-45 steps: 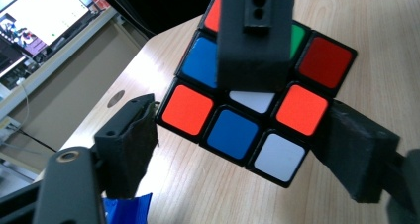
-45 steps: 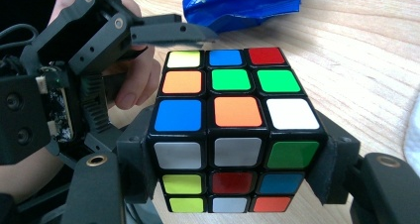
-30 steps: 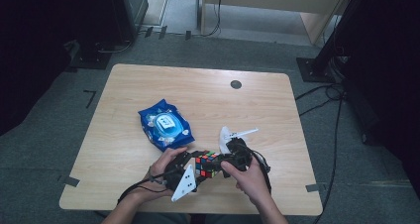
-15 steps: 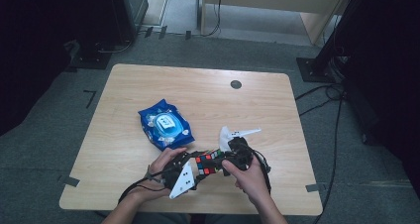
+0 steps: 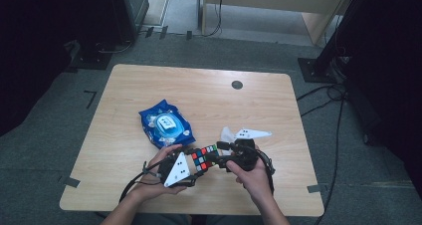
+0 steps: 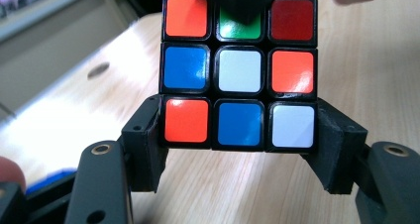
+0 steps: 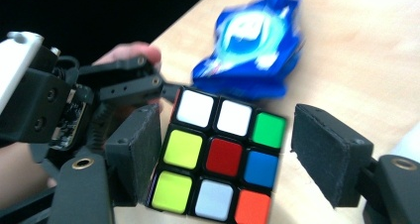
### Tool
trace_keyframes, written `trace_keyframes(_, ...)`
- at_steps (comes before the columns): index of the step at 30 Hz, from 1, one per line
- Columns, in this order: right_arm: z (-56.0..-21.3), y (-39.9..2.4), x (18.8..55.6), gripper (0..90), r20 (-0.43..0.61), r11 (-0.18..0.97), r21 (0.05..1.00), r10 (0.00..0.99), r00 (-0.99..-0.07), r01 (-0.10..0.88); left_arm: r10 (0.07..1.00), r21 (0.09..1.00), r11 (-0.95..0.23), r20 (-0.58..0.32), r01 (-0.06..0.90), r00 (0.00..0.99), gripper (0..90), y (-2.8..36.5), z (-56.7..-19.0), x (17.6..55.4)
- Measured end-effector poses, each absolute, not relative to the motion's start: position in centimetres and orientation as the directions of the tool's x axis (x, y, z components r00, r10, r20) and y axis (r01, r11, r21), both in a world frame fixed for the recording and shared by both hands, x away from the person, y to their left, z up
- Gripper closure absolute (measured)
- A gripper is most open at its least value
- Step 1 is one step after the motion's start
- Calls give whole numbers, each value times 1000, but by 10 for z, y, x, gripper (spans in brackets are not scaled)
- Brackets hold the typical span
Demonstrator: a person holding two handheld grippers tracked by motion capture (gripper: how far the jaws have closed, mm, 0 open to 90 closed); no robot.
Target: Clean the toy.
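Now the scrambled colour-tiled plastic puzzle cube [image 5: 201, 157] hangs just above the near edge of the pale wooden table [image 5: 209, 93], between the two handheld grippers. The left gripper [image 6: 239, 130] pinches the cube's bottom layer, a pad flat against each side of that row, after closing a little further a moment ago. The right gripper [image 7: 225, 157] has just been opening: its left pad sits against or very close to the cube's yellow-green column, while its right pad stands clear of the other side with a gap showing, so the cube lies between spread jaws without being clamped. Compared with the high view a second ago, the cube and both hands sit in nearly the same spot. My reading is that the right gripper has let go after a layer turn and is about to re-grip, the left one alone carrying the cube. The crinkled blue wet-wipe pack [image 5: 166, 125] and a white crumpled tissue [image 5: 227, 134] lie untouched farther back.
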State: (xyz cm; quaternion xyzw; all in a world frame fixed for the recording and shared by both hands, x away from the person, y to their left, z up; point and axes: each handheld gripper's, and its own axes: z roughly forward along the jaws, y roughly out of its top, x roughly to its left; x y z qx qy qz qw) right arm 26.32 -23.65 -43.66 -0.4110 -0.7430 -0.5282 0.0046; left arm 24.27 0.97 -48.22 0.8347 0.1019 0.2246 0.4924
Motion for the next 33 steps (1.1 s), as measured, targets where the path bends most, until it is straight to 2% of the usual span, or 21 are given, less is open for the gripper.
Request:
trace_keyframes(4, -435, -249, 263, 315, 373, 58, 839, 664, -649, 541, 435, 886, -463, 190, 38, 880, 343, 16, -483, 252)
trace_keyframes(7, -441, -262, 266, 418, 305, 46, 870, 731, -610, 491, 465, 899, -428, 131, 93, 876, 343, 21, -482, 257)
trace_keyframes(9, -451, -268, 269, 450, 241, 74, 877, 786, -569, 474, 481, 903, -410, 93, 129, 872, 343, 25, -481, 260)
trace_keyframes(15, -485, -275, 281, 485, 117, 206, 822, 851, -512, 530, 500, 910, -377, 45, 171, 865, 343, 30, -481, 264)
trace_keyframes(24, -513, -265, 287, 523, 36, 336, 746, 842, -538, 575, 504, 917, -359, 34, 174, 863, 343, 32, -480, 264)
trace_keyframes(28, -517, -268, 287, 626, 50, 313, 737, 859, -510, 599, 508, 922, -339, 12, 187, 861, 342, 33, -479, 264)
trace_keyframes(33, -518, -269, 284, 840, 31, 293, 748, 881, -472, 595, 511, 924, -320, -19, 210, 860, 342, 36, -477, 265)
